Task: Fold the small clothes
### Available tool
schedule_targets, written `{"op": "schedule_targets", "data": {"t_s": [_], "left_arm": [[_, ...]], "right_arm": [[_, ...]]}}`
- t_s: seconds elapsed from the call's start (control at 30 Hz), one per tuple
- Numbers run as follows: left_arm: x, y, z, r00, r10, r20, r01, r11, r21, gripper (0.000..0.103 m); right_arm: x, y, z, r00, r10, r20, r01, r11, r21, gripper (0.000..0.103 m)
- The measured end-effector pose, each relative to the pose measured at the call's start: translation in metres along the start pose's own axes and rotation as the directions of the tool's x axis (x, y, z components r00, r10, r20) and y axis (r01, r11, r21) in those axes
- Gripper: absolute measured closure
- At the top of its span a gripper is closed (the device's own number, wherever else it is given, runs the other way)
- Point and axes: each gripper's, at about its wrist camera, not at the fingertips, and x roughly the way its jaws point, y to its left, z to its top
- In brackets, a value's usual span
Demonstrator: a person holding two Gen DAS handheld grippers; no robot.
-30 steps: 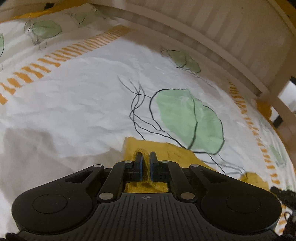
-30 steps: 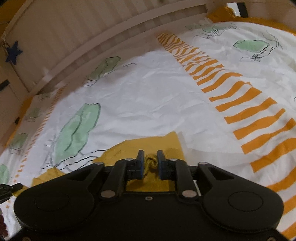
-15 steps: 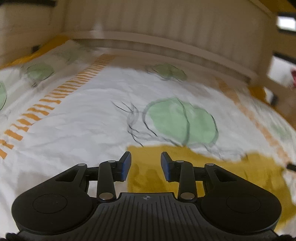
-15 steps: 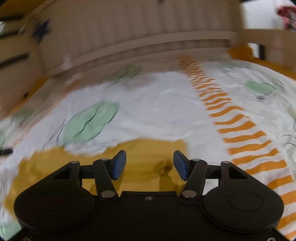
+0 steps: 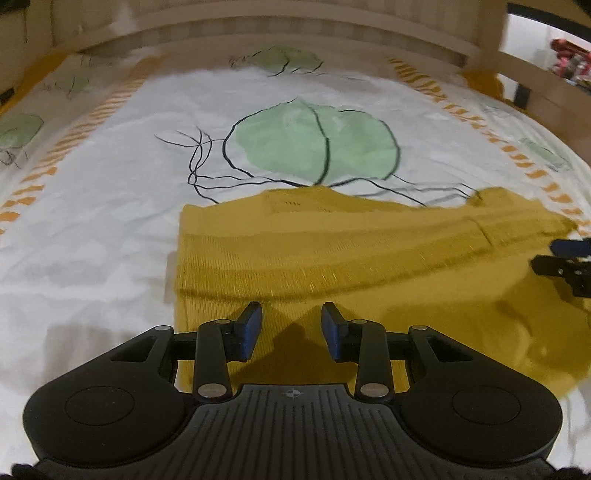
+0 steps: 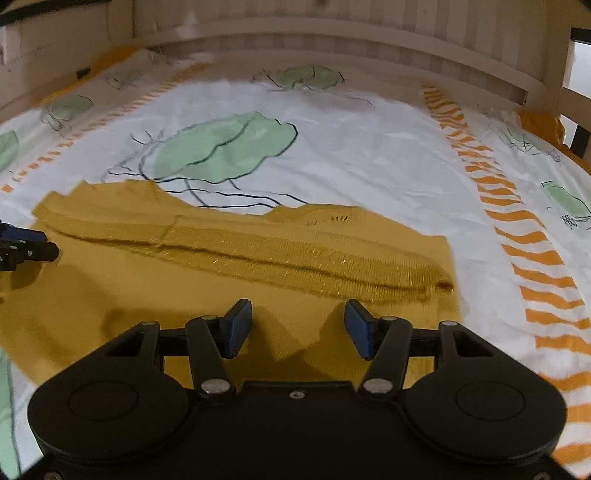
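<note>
Two grippers: you hold the left gripper (image 5: 291, 326) and the right gripper (image 6: 298, 328) low over the near part of the yellow knit garment (image 5: 332, 254), one toward each end of it.
Garment position: it lies flat on the printed bedsheet (image 5: 110, 192), stretched sideways in front of you, with its far edge reaching the green leaf print (image 5: 317, 144).
Fold state: a long band of knit lies doubled over along the far half, forming a ridge across the width (image 6: 295, 254); this reads as one fold already laid down.
Why so placed: laid wide and flat, it leaves both ends within your reach, so the next fold can likely be taken from either side.
Left claw: fingers spread apart, nothing between them; whether the tips touch the cloth below, you cannot tell.
Right claw: spread wider than the left, also holding nothing, hovering above the near yellow panel (image 6: 147, 295).
Other gripper seen: each camera catches the opposite tool at the frame's edge (image 5: 565, 266), over the garment.
Surroundings: a pale slatted bed rail (image 6: 332, 33) runs behind the sheet.
</note>
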Motion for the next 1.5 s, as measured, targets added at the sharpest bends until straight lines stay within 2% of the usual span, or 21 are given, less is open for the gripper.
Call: {"op": "schedule_targets", "data": {"t_s": [0.13,0.33,0.43,0.57,0.63,0.7,0.83,0.97,1.07,1.2,1.27,1.33,1.4,1.5], "left_arm": [[0.015,0.006,0.021,1.0,0.01,-0.011,-0.01,1.0,-0.029,0.069],[0.036,0.02,0.05,0.997,0.06,-0.043,-0.063,0.995,-0.073,0.068],[0.034,0.027,0.055,0.995,0.097,-0.026,-0.099,0.992,-0.077,0.068],[0.019,0.027,0.053,0.995,0.1,0.008,-0.099,0.992,-0.074,0.068],[0.008,0.022,0.048,0.997,0.066,0.029,-0.064,0.996,-0.068,0.067],[0.001,0.013,0.041,0.999,0.023,0.03,-0.022,0.999,-0.04,0.066],[-0.001,-0.001,0.02,1.0,-0.013,0.011,0.013,1.0,0.007,0.066],[0.006,0.003,0.0,1.0,-0.012,0.004,0.012,0.999,-0.048,0.064],[0.008,0.004,-0.004,1.0,-0.015,0.027,0.018,0.996,-0.09,0.063],[0.009,0.004,-0.003,1.0,-0.007,0.025,0.01,0.994,-0.11,0.062],[0.009,0.004,-0.004,1.0,-0.009,0.024,0.011,0.995,-0.103,0.062],[0.008,0.006,-0.002,1.0,-0.02,0.017,0.021,0.995,-0.099,0.062],[0.008,0.008,0.001,1.0,-0.03,0.006,0.03,0.995,-0.094,0.062],[0.01,0.01,0.007,0.999,-0.036,-0.001,0.036,0.996,-0.086,0.062]], "right_arm": [[0.016,-0.011,0.019,0.999,-0.01,-0.036,0.012,0.999,0.041,0.041],[0.033,-0.032,0.043,0.998,-0.035,-0.06,0.043,0.99,0.137,0.041],[0.033,-0.045,0.045,0.998,-0.047,-0.05,0.056,0.978,0.2,0.041],[0.016,-0.05,0.041,0.998,-0.054,0.013,0.05,0.976,0.211,0.041],[0.008,-0.044,0.039,0.998,-0.046,0.033,0.039,0.981,0.189,0.041],[-0.001,-0.034,0.032,0.999,-0.004,0.051,-0.005,0.986,0.169,0.041],[-0.004,-0.005,0.023,0.998,0.049,0.025,-0.051,0.996,0.074,0.041],[0.009,0.018,0.025,0.997,0.07,-0.009,-0.07,0.997,0.022,0.041],[0.03,0.028,0.036,0.999,0.045,-0.03,-0.044,0.999,0.008,0.04],[0.062,0.022,0.064,0.998,0.024,-0.057,-0.019,0.996,0.089,0.04],[0.069,0.016,0.074,0.998,-0.012,-0.056,0.02,0.991,0.133,0.04],[0.062,0.011,0.076,0.999,-0.015,-0.029,0.019,0.987,0.16,0.04],[0.048,0.008,0.072,1.0,0.015,0.01,-0.016,0.985,0.17,0.04],[0.028,0.008,0.057,0.999,0.037,0.038,-0.041,0.992,0.12,0.04]]}}
